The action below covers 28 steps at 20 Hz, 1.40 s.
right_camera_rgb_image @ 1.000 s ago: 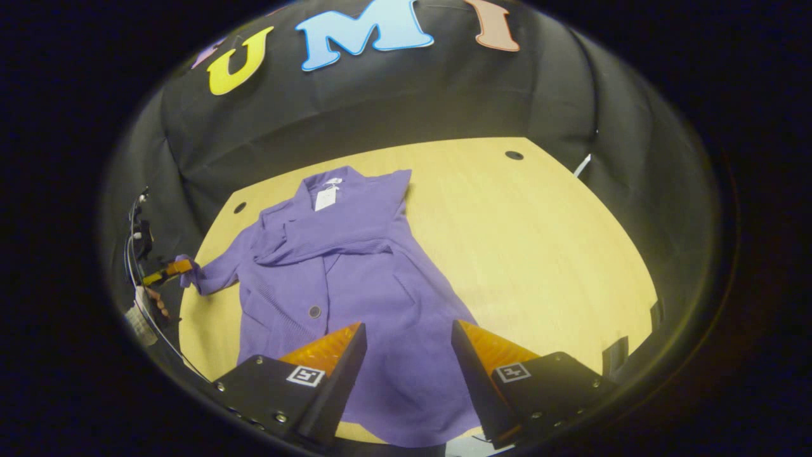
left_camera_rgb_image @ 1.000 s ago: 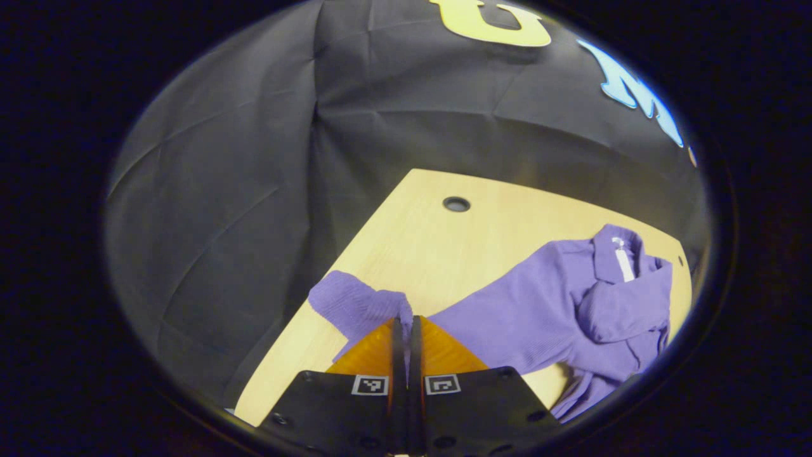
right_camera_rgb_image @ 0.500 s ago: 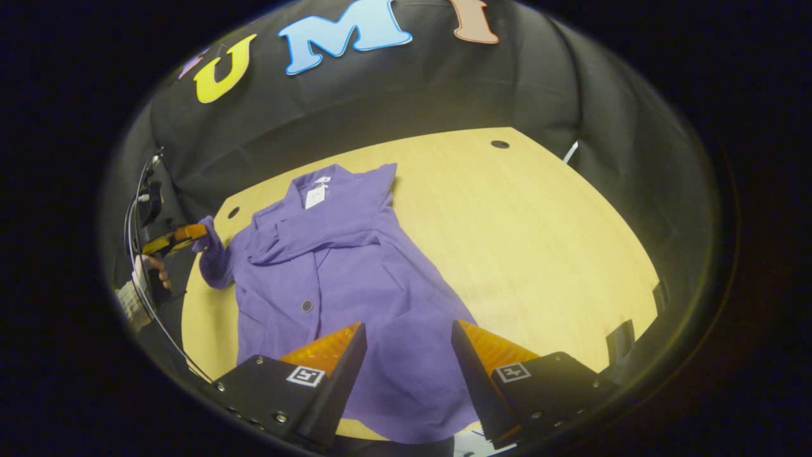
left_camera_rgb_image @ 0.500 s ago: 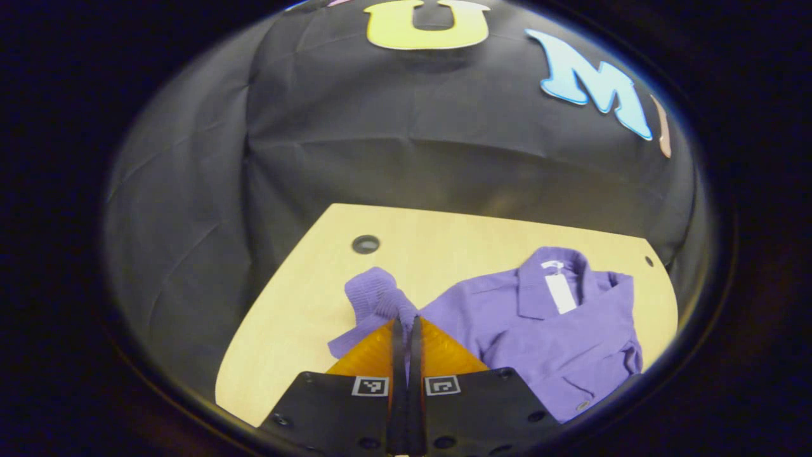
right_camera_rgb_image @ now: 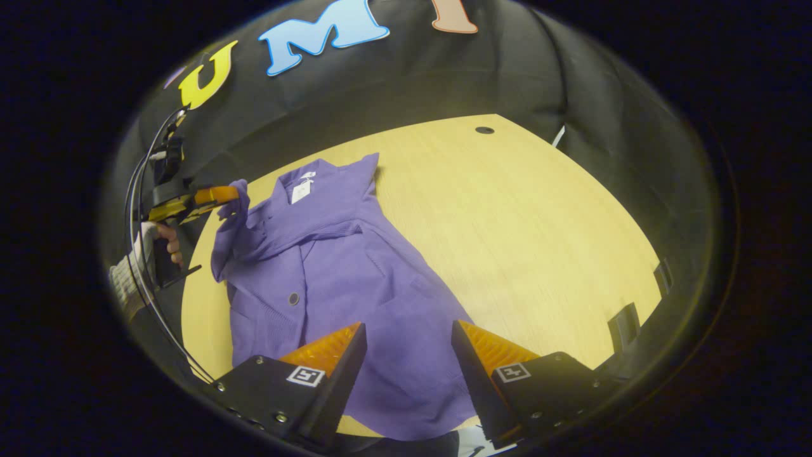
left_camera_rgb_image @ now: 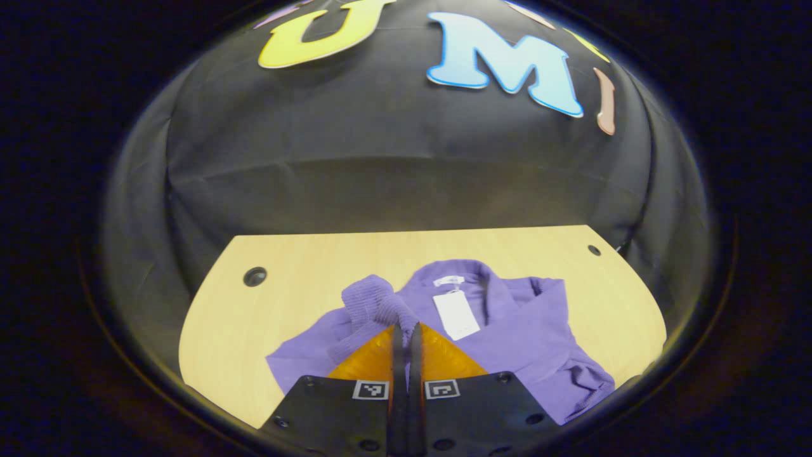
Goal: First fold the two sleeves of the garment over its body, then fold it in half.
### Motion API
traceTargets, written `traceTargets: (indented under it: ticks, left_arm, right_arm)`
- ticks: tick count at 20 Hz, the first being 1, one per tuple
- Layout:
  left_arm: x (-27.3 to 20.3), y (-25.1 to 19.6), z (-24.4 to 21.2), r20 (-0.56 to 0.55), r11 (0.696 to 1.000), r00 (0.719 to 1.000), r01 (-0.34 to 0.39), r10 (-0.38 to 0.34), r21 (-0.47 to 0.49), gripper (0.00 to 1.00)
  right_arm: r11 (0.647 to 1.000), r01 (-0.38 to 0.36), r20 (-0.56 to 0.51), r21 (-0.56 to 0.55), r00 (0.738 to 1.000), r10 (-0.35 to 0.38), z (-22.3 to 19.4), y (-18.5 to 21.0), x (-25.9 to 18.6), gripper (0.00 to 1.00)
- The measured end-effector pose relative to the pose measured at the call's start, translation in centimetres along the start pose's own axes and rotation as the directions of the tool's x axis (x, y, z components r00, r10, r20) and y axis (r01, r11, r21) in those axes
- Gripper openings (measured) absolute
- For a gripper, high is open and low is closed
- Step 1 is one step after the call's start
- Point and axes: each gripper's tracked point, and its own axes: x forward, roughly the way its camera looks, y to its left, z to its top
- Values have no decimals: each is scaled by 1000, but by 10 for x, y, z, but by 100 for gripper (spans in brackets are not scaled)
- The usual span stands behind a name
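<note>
A purple button-front garment (right_camera_rgb_image: 355,273) lies face up on the wooden table (right_camera_rgb_image: 539,216), collar and white tag (left_camera_rgb_image: 455,314) at the far end. One sleeve (right_camera_rgb_image: 317,225) lies folded across the chest. My left gripper (left_camera_rgb_image: 406,329) is shut on the cuff of the other sleeve (left_camera_rgb_image: 374,301), held lifted above the shoulder beside the collar. In the right gripper view the left gripper (right_camera_rgb_image: 232,193) hangs at the garment's left edge with the sleeve draping down from it. My right gripper (right_camera_rgb_image: 408,330) stands open above the hem, nothing between its fingers.
A hand (right_camera_rgb_image: 166,240) with a knit cuff holds the left gripper, cables trailing above it. Round holes (left_camera_rgb_image: 254,276) (right_camera_rgb_image: 484,130) mark the table's far corners. Dark clips (right_camera_rgb_image: 628,317) sit on the table's right edge. Bare wood stretches right of the garment.
The left gripper has lifted the sleeve cuff off the table and carried it inward over the garment's shoulder. The right gripper has stayed open over the hem.
</note>
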Motion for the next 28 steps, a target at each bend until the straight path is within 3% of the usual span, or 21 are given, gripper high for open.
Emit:
traceTargets:
  ticks: [8, 15, 21, 24, 25, 26, 27, 28]
  left_arm:
    - [25, -92, -18, -56, 989, 989, 139, -136, 55, 6]
    - [37, -172, -35, -104, 956, 966, 251, -237, 151, 6]
    - [49, -188, -58, -163, 956, 961, 249, -224, 152, 6]
    - [48, -187, -69, -205, 958, 948, 268, -244, 100, 8]
    - [46, -187, -70, -208, 961, 946, 267, -247, 77, 14]
    - [44, -183, -70, -211, 964, 947, 260, -242, 62, 10]
    - [40, -184, -72, -218, 963, 943, 266, -250, 44, 35]
    - [36, -185, -74, -230, 962, 938, 273, -259, 30, 53]
  right_arm:
    - [1000, 0, -51, 15, 999, 1, -14, -9, 9, 82]
    - [999, 8, -60, 31, 998, -6, -14, -22, 5, 82]
    - [999, -3, -85, 39, 996, 6, -20, -26, 10, 82]
    - [1000, -10, -115, 25, 993, 13, -30, -25, 13, 82]
    - [1000, -13, -124, 21, 992, 16, -33, -24, 15, 82]
    - [1000, -16, -134, 16, 991, 18, -36, -23, 17, 82]
    - [1000, -19, -145, 11, 989, 21, -40, -23, 18, 82]
    - [1000, -21, -155, 6, 988, 22, -43, -23, 19, 82]
